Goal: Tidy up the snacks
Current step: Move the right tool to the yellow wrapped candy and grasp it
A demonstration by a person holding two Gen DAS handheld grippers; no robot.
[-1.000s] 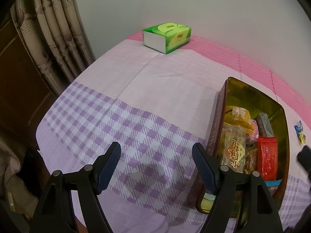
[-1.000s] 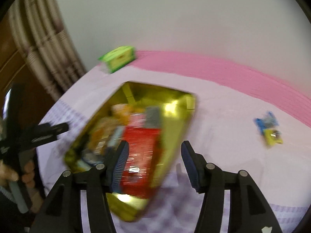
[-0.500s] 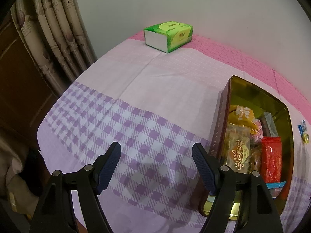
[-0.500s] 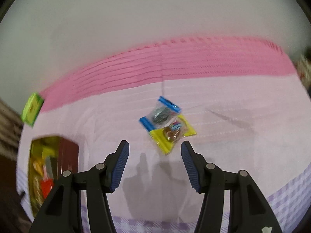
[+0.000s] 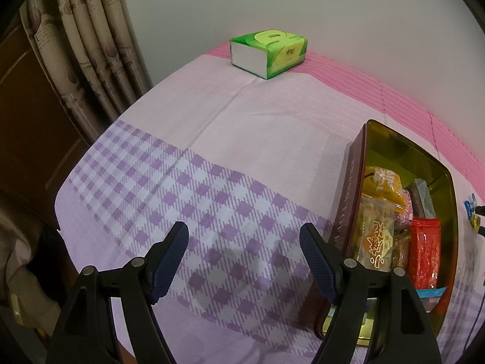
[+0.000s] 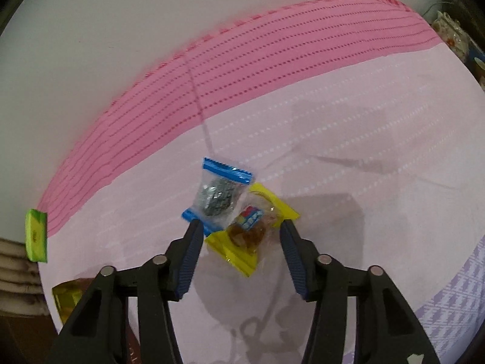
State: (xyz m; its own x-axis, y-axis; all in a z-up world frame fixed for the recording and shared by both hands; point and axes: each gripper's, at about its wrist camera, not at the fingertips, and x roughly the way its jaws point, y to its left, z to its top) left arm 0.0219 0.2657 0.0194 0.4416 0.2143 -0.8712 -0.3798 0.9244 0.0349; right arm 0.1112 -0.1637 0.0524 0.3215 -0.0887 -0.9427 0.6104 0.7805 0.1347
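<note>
right gripper (image 6: pixel 239 236) gaping, straddling yellow packet (image 6: pixel 253 233) on cloth | blue packet (image 6: pixel 219 195) overlapping far-left, risking double pinch | left gripper (image 5: pixel 244 247) spread, idling left of tin (image 5: pixel 348 188)

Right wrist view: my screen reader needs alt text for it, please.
The open right gripper straddles a yellow-ended candy on a pink cloth, with a blue-ended candy touching it behind. A green tissue pack lies far left.
</note>
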